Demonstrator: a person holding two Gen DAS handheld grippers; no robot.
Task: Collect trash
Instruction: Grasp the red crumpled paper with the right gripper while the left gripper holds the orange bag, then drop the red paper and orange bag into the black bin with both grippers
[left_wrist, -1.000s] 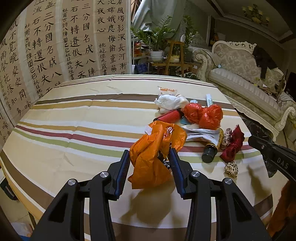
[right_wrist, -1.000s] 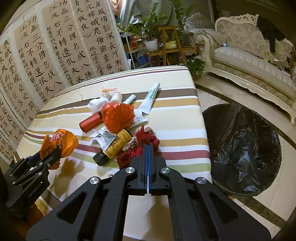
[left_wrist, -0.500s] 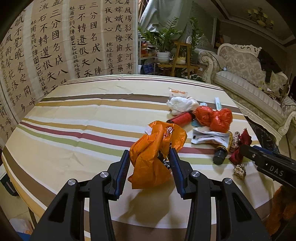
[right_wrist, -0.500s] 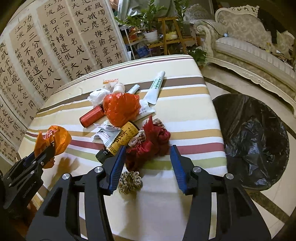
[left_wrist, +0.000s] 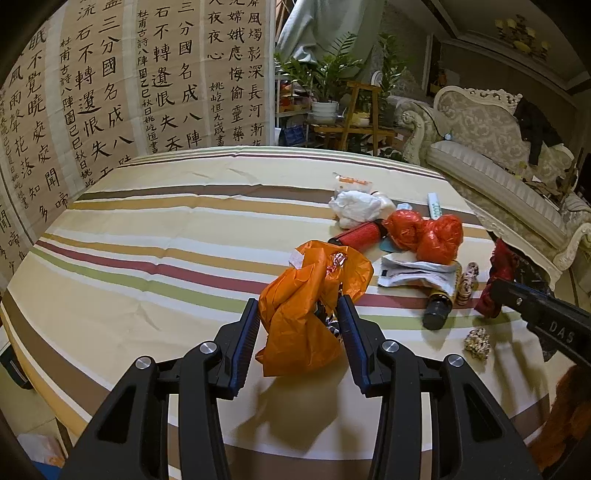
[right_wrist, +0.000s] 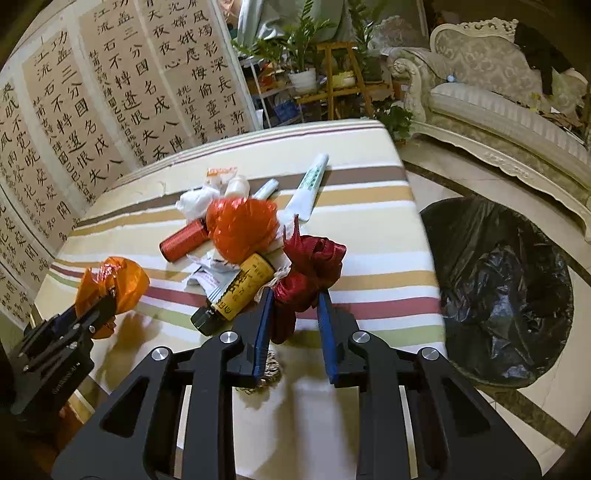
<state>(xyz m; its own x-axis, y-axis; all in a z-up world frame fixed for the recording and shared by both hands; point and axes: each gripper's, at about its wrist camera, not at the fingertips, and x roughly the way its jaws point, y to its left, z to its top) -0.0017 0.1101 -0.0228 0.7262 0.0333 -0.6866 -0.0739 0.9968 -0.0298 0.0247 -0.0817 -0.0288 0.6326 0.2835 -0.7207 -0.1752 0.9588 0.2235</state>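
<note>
- Pickup step on both sides: the left gripper (left_wrist: 301, 332) has its fingers part-way in and clamped on a crumpled orange plastic bag (left_wrist: 314, 299), lifted clear of the striped tabletop (left_wrist: 147, 288), its shadow below.
- The right gripper (right_wrist: 293, 317) is closing now, with the dark red ribbon bundle (right_wrist: 308, 269) between its fingers; the blue pads look to be at the bundle's sides, grip not yet firm.
- Next, I'd say: finish that squeeze, lift, then swing right to the black-lined bin (right_wrist: 498, 295) on the floor just beside the tabletop.
- Left on the tabletop: red plastic bag (right_wrist: 242, 227), yellow-labelled bottle (right_wrist: 240, 288), red can (right_wrist: 184, 240), white tube (right_wrist: 312, 184), crumpled paper.
- Hard to read: a small gold wire ball (left_wrist: 477, 343) sits mostly hidden under the right fingers in the right view; the bag's contents can't be made out.
</note>
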